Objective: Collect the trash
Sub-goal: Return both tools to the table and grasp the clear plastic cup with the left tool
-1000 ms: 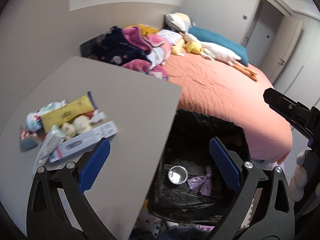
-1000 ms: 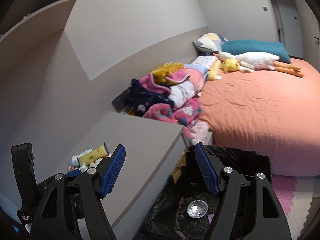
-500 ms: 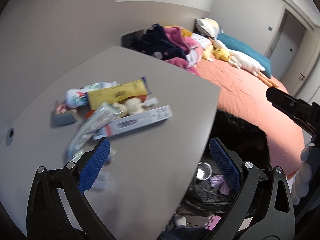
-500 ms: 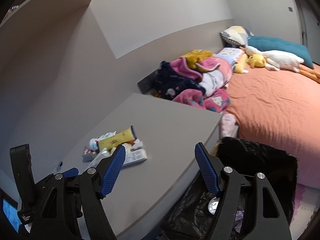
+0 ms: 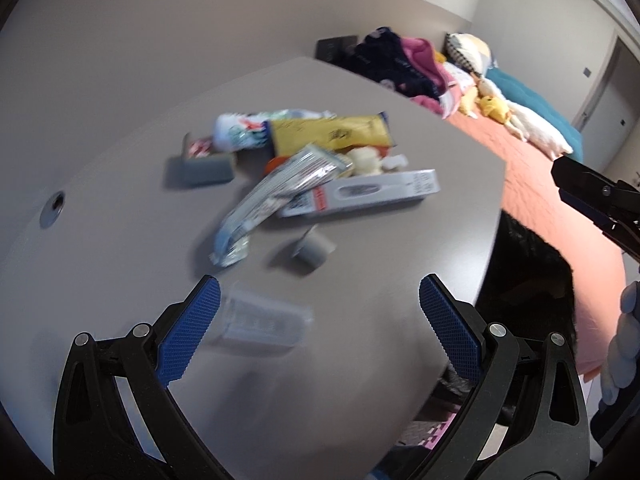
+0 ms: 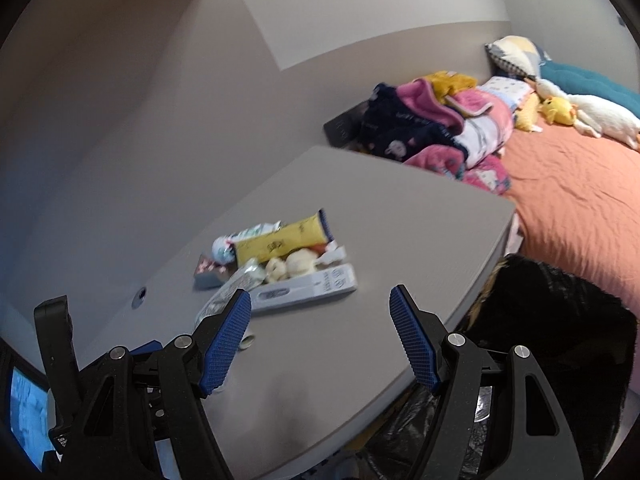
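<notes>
A heap of trash lies on the grey desk (image 5: 360, 300): a yellow packet (image 5: 328, 134), a white box (image 5: 360, 196), a silvery wrapper (image 5: 276, 192), a small grey cup (image 5: 312, 250) and a clear plastic piece (image 5: 260, 322). My left gripper (image 5: 318, 336) is open and empty above the desk, the clear piece by its left finger. My right gripper (image 6: 320, 344) is open and empty above the desk's near edge; the yellow packet (image 6: 280, 240) and white box (image 6: 308, 286) lie ahead of it. The black-lined trash bin (image 6: 552, 320) stands right of the desk.
A bed with an orange cover (image 6: 580, 200) runs along the right, with piled clothes (image 6: 432, 124) and plush toys at its head. A cable hole (image 5: 54, 204) sits in the desk at the left. The bin (image 5: 528, 264) is beside the desk's right edge.
Both grippers have swung left, away from the bin and over the desk. The trash heap now lies ahead of both grippers. Both stay open.
</notes>
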Demonstrator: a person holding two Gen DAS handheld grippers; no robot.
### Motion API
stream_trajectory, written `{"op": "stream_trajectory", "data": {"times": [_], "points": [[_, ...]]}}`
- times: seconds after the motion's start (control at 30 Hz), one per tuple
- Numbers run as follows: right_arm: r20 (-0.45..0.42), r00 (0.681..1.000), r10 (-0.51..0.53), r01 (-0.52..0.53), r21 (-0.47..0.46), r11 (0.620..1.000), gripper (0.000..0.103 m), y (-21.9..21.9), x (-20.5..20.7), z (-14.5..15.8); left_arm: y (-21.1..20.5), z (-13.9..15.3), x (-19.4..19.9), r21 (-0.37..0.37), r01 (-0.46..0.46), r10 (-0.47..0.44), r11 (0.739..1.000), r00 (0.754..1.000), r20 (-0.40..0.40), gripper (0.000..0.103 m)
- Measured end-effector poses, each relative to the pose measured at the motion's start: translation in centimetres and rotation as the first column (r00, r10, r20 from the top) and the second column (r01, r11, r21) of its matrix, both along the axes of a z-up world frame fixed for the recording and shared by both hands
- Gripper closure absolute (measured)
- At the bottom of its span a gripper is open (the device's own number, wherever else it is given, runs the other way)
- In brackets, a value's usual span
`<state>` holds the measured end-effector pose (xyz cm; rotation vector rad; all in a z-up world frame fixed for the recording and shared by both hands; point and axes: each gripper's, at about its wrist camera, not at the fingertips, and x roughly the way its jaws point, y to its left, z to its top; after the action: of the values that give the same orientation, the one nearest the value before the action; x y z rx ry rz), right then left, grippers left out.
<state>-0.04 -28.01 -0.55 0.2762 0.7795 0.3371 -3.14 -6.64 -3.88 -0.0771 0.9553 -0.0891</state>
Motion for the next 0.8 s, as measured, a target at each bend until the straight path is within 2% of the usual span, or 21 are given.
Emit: {"op": "stream_trajectory", "data": {"times": [0.43,0.53,0.6,0.67,0.8], "points": [[-0.068,0.996,0.064,-0.066,-0.036,0.997,0.030,3.7,1.3,-2.5,2.1,-4.0,0.4,0.019,-0.014,0.015,1.000,0.999,-0.042,0.007],[-0.078,0.994,0.073,-0.077,-0.047,0.996,0.030,4.4,1.7,-2.8,2.4,-4.6,0.9,0.023,-0.006,0.007,1.000,0.999,-0.037,0.017],[-0.082,0.993,0.081,-0.086,-0.054,0.995,0.030,4.9,2.0,-3.0,2.6,-5.1,1.3,0.011,0.004,-0.004,1.000,0.999,-0.048,0.034],[-0.085,0.992,0.088,-0.093,-0.057,0.994,0.030,5.4,2.3,-3.1,3.0,-5.6,1.6,-0.013,0.012,-0.013,1.000,0.998,-0.069,0.040],[-0.095,0.990,0.106,-0.112,-0.066,0.992,0.030,6.6,2.7,-3.6,3.5,-5.6,1.2,-0.015,0.013,-0.014,1.000,0.998,-0.056,0.041]]}}
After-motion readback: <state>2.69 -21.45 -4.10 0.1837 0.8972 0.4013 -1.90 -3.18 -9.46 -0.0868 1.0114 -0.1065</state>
